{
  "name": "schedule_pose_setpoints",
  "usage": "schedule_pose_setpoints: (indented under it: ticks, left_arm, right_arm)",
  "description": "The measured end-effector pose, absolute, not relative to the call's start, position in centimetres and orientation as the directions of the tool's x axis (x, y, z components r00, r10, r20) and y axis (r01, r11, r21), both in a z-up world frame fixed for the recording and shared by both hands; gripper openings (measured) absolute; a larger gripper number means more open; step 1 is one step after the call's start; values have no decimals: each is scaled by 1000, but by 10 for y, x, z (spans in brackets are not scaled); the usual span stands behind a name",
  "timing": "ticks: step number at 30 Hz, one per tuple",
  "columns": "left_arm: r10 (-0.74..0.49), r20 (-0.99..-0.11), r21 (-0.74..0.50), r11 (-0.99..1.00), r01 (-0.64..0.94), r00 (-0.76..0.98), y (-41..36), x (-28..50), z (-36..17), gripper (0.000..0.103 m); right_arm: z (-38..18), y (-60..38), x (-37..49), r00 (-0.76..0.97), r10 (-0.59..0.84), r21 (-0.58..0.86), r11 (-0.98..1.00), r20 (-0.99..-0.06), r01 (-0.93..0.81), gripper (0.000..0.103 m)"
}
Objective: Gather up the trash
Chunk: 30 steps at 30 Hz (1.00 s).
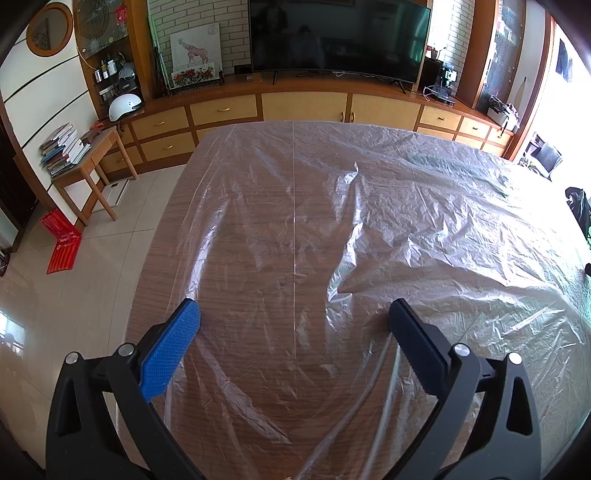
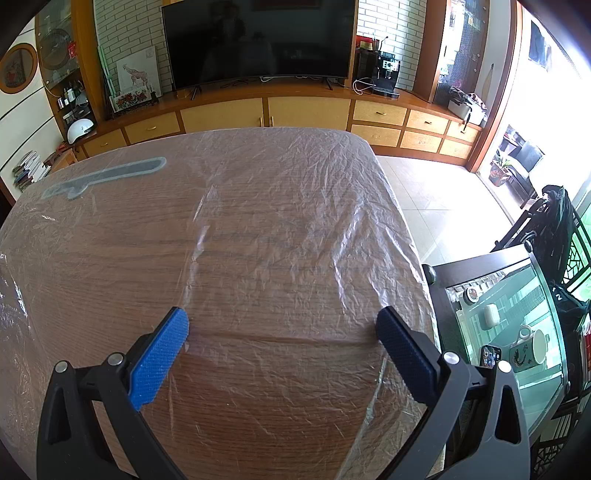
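Blue textured fingers (image 1: 173,350); wood-grain brown table (image 2: 258,406); clear plastic sheet (image 1: 424,221).

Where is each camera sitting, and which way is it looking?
Left wrist: on the left gripper, over the table's left side, facing the TV; open blue fingers show.
Right wrist: on the right gripper, over the table's right side, facing the TV; open fingers show.
Shared: plastic sheet, table, TV, cabinets.

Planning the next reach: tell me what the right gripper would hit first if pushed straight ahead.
Most likely the plastic sheet covering the table. The right gripper, open, seems to point slightly down at it; nothing else lies between, though depth is hard to judge.
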State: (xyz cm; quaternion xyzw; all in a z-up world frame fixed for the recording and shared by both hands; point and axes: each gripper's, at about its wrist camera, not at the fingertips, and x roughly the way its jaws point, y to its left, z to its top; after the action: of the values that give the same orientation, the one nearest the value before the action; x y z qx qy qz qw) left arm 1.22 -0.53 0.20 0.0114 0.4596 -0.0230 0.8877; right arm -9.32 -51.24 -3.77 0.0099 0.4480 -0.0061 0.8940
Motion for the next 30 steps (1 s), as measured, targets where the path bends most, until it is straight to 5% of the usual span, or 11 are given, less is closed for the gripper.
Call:
schedule_pose_setpoints:
  ticks: [30]
  left_arm:
    - [-29, -817, -1, 999, 49, 576, -9, 13, 4, 102]
  right_arm:
    - [-38, -513, -93, 599, -2, 12, 1000, -801, 20, 99]
